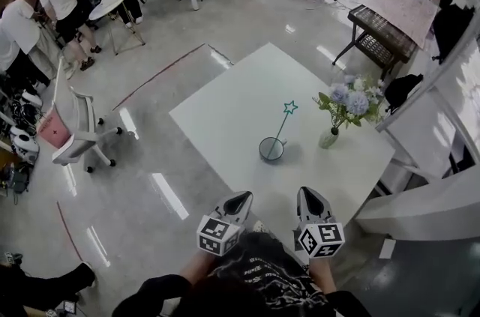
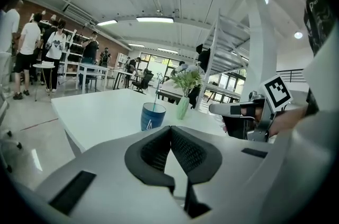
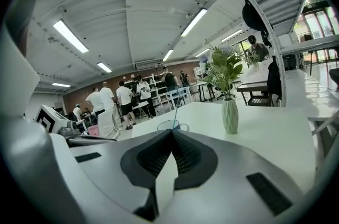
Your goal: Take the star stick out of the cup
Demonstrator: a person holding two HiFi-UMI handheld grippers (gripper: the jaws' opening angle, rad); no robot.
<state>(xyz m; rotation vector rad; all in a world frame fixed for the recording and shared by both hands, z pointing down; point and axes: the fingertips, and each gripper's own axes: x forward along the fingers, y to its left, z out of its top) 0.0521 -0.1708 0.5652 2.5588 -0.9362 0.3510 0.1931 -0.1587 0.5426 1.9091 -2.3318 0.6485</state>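
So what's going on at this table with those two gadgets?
A person stands at the white table with a gripper in each hand. The left hand-held gripper and the right hand-held gripper are both shut and empty, near the table's close edge. Farther out, a star stick stands in a blue cup, beside a vase of flowers. Neither gripper touches the cup or the stick.

Bright, even light comes from the ceiling lamps point(image 2: 154, 19) above me and glares in white streaks off the glossy floor point(image 1: 169, 195). My white table point(image 1: 240, 113) looks nearly washed out, with faint shadows. Both gripper views bulge strongly and darken to black at the rounded edges.
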